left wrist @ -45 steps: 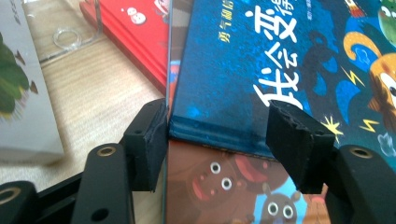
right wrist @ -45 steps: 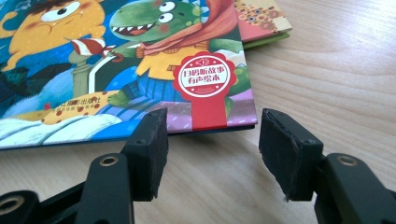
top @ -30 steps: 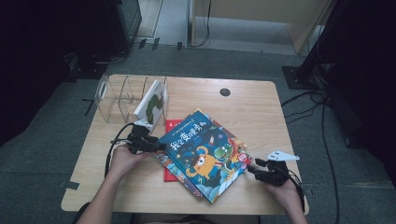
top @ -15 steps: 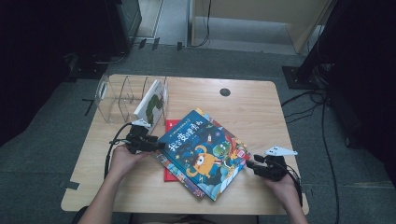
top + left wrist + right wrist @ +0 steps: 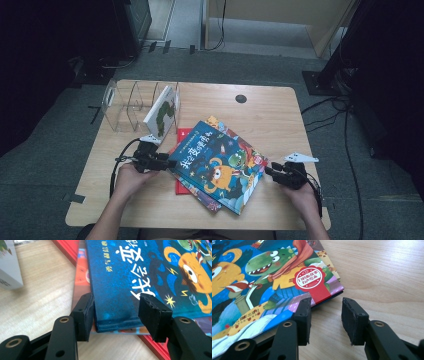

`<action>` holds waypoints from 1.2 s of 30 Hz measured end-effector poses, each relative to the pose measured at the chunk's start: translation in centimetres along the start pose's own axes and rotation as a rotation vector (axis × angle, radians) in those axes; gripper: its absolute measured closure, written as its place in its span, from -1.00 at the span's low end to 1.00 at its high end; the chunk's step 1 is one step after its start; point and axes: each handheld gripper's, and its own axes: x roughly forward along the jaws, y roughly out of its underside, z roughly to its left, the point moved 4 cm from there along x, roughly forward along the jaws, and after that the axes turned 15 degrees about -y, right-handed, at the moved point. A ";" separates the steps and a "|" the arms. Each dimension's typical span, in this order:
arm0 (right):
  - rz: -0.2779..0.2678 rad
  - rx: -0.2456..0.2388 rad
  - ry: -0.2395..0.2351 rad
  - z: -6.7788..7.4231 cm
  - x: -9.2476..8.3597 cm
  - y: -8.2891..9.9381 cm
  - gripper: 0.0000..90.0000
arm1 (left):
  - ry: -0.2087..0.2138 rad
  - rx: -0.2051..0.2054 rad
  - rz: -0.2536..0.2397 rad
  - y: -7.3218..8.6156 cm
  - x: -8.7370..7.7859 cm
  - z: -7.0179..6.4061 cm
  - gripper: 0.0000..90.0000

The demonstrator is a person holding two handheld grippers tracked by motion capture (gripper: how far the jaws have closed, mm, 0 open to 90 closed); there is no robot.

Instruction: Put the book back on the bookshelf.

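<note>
On the wooden table [image 5: 280, 107] lies a stack of three picture books, with one blue book [image 5: 220, 164] uppermost over an orange-covered one [image 5: 80, 277] and a red one [image 5: 183, 134] at the bottom. A fourth book, white [image 5: 161, 111], leans in the one clear plastic rack [image 5: 131, 102] just behind the stack. Two grippers flank the blue book. The left gripper [image 5: 116, 312] straddles its spine corner, one pad against the edge, the other over the cover, not visibly pinching it. The right gripper [image 5: 325, 315] sits at the opposite corner; its jaws have just been closing, one pad touches the book's edge, and bare table shows between them.
</note>
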 end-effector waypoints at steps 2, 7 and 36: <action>-0.003 -0.003 0.004 -0.1 0.1 -0.2 0.38 | 0.005 -0.004 0.002 0.2 -0.1 -0.2 0.03; -0.007 -0.002 0.007 -0.5 0.4 -0.6 0.43 | 0.005 0.003 0.013 0.8 -0.4 -0.8 0.01; 0.003 -0.021 -0.011 -0.8 2.6 -3.1 0.75 | -0.095 -0.029 -0.027 2.4 -1.5 -0.7 -0.11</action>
